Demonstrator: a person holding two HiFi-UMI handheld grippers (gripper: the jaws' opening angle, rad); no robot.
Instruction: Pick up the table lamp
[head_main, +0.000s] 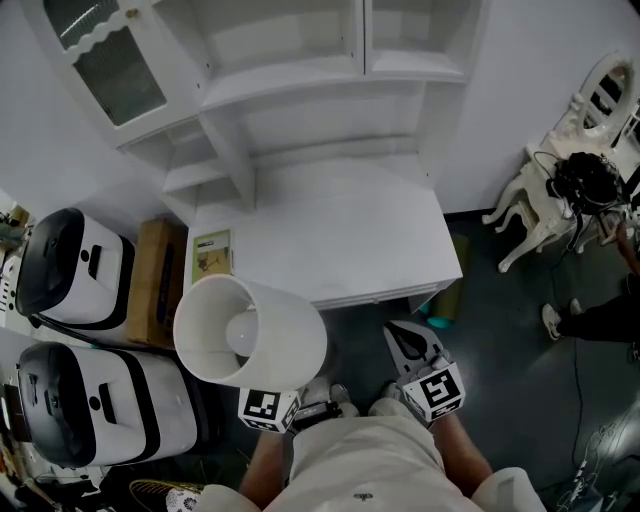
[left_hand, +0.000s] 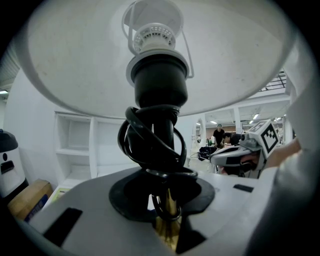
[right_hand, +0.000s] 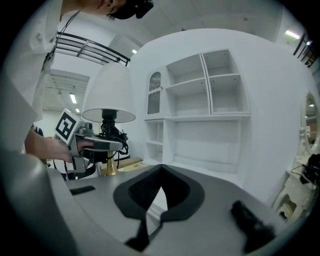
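1. The head view only catches the table lamp (head_main: 250, 330) from above. You see its white shade, up in the air by the front left corner of the white worktop (head_main: 340, 240), and it covers the jaws holding it.
2. The left gripper (left_hand: 167, 220) view fills that in: jaws clamped on the lamp's brass stem (left_hand: 167, 207), with black cord (left_hand: 150, 142) looped round it below the socket.
3. The right gripper (right_hand: 160, 169) view shows its jaw tips together with nothing in them.
4. The leaflet (head_main: 212, 252) beside the cardboard box (head_main: 155, 280) has print too small to read.
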